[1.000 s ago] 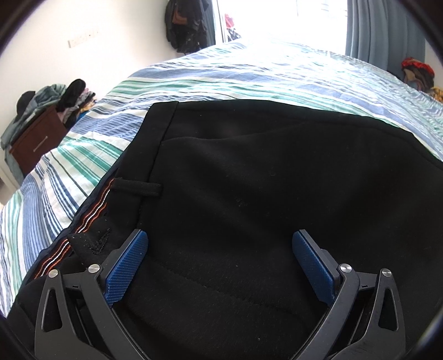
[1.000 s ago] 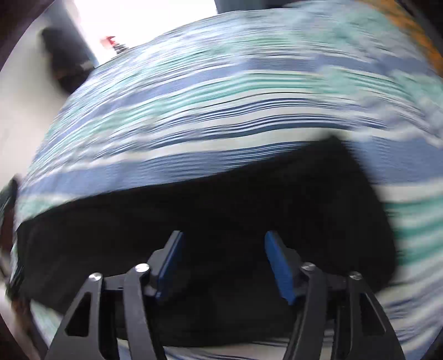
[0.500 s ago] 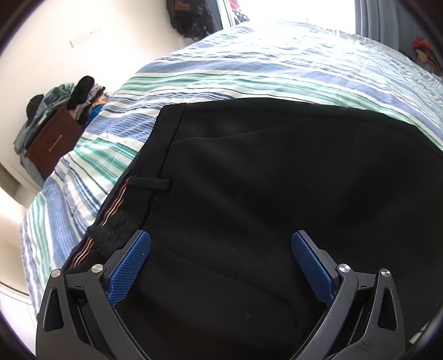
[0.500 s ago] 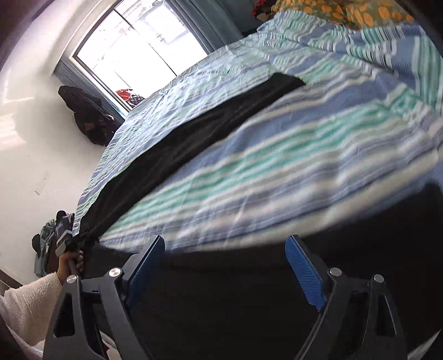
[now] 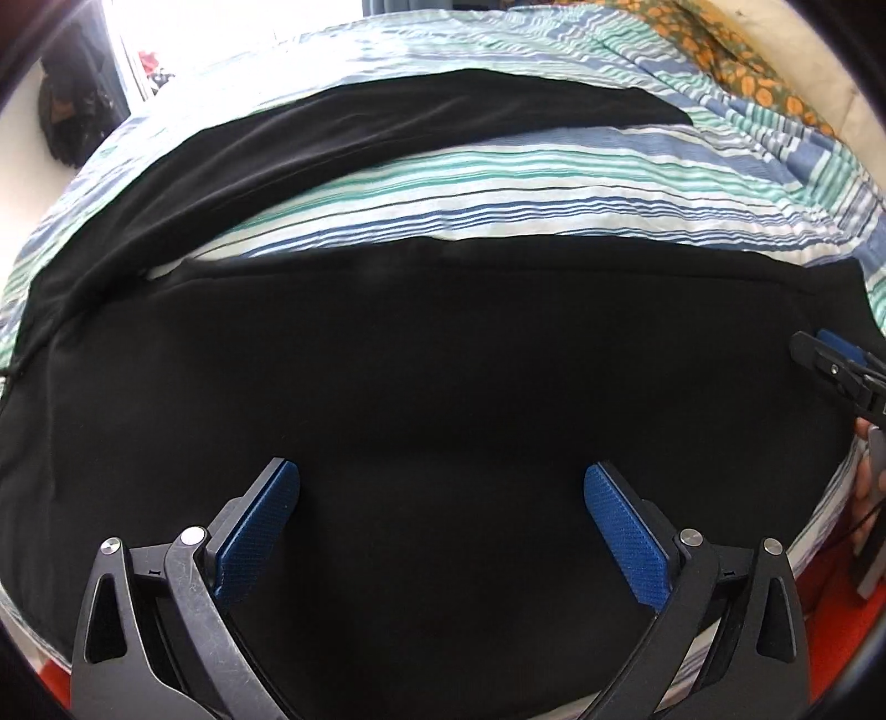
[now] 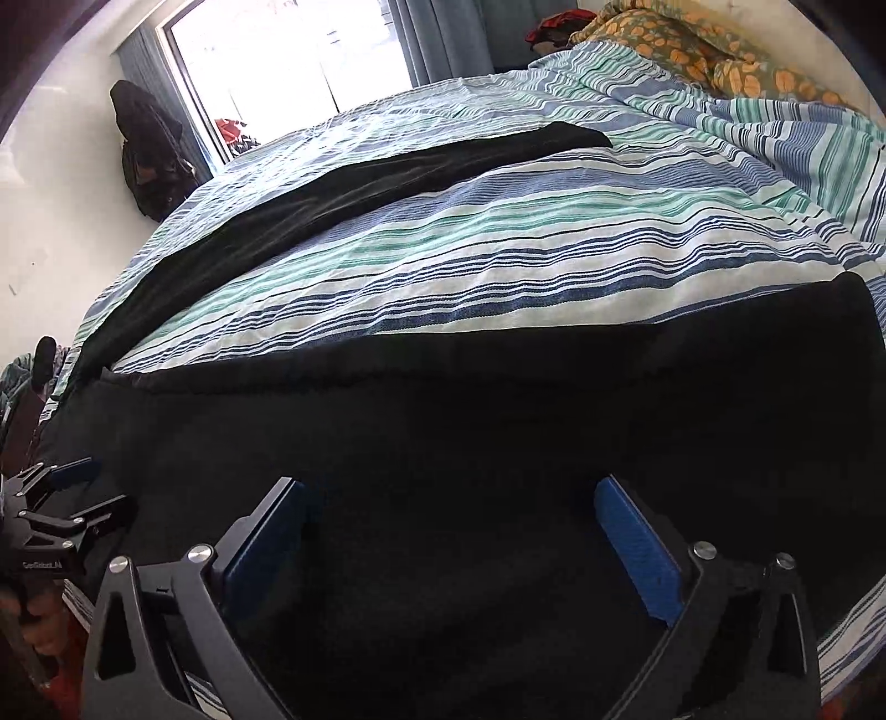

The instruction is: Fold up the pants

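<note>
Black pants [image 5: 432,365] lie spread on a striped bed, legs apart in a V. The near leg fills the lower half of both views [image 6: 498,443]. The far leg [image 5: 387,133] runs across the bed behind a strip of bare cover; it also shows in the right wrist view [image 6: 387,177]. My left gripper [image 5: 442,515] is open and empty, just over the near leg. My right gripper [image 6: 451,531] is open and empty over the same leg, toward its hem end. Each gripper shows at the edge of the other's view: the right one [image 5: 830,365], the left one [image 6: 61,498].
The blue, green and white striped bedcover [image 6: 498,238] lies between the two legs. An orange-patterned pillow [image 6: 692,50] sits at the far right. A bright window [image 6: 288,66] and a dark bag [image 6: 149,160] hung on the wall are at the back left.
My left gripper has swung from the waistband toward the legs. My right gripper has come down over the near leg. Both jaws stay open.
</note>
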Action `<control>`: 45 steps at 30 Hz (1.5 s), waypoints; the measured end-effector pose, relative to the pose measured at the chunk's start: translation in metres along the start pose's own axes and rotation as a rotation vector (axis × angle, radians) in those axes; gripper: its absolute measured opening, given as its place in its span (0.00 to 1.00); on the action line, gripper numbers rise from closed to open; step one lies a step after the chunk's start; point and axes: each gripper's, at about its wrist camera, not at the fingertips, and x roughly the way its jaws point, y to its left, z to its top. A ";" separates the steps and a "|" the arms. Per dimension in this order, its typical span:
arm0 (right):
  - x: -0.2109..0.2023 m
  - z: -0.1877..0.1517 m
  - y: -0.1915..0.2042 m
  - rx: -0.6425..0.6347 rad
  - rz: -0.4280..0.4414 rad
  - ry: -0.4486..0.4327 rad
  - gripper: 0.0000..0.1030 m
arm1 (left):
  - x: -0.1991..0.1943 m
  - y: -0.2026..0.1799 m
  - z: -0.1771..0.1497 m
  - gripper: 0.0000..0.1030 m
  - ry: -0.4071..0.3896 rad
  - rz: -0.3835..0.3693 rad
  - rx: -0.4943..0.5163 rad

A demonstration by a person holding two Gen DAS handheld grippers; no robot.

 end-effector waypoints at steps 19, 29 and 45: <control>-0.011 -0.008 -0.006 0.007 0.007 -0.028 1.00 | -0.058 0.238 -0.039 0.98 0.004 0.202 -0.470; -0.015 -0.013 -0.006 -0.020 0.012 -0.034 1.00 | -0.084 0.258 -0.026 0.92 -0.043 0.286 -0.468; -0.013 -0.012 -0.003 -0.048 -0.012 -0.016 1.00 | -0.021 0.296 0.087 0.99 -0.038 0.257 -0.613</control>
